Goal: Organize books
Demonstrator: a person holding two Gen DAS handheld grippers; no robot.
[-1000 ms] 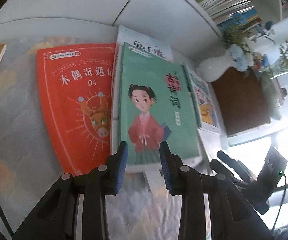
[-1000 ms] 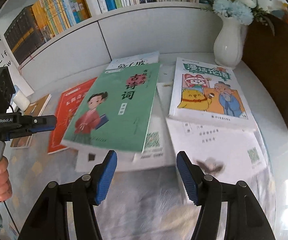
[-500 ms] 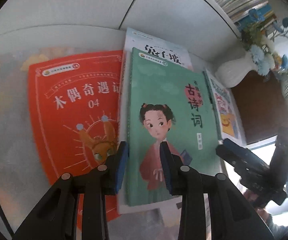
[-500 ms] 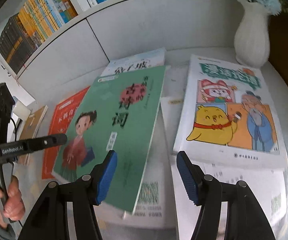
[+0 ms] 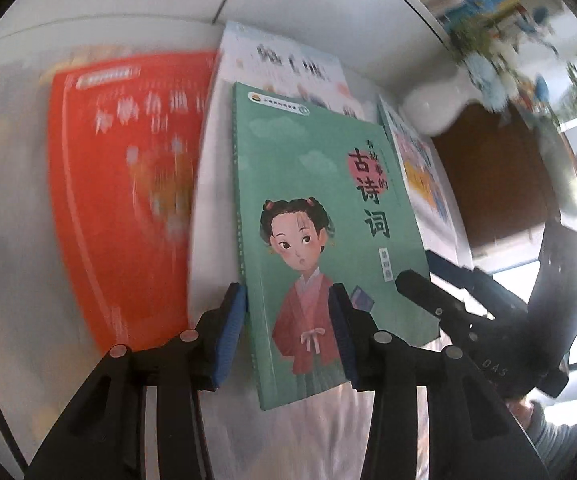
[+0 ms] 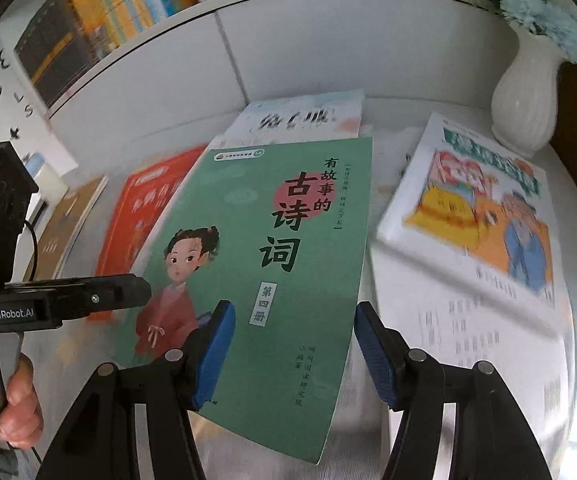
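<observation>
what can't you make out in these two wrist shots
- Orange book, left wrist view: title smeared by motion blur.
- White book under the green book, both views: mostly covered, title blurred.
- Cartoon book, right wrist view: cover text blurred.
- Shelf spines: too small and blurred.

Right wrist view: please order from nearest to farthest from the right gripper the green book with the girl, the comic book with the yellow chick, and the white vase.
1. Green book with the girl: right at the right gripper, its lower part between the fingers.
2. Comic book with the yellow chick: farther, to the right.
3. White vase: farthest, back right corner.
</observation>
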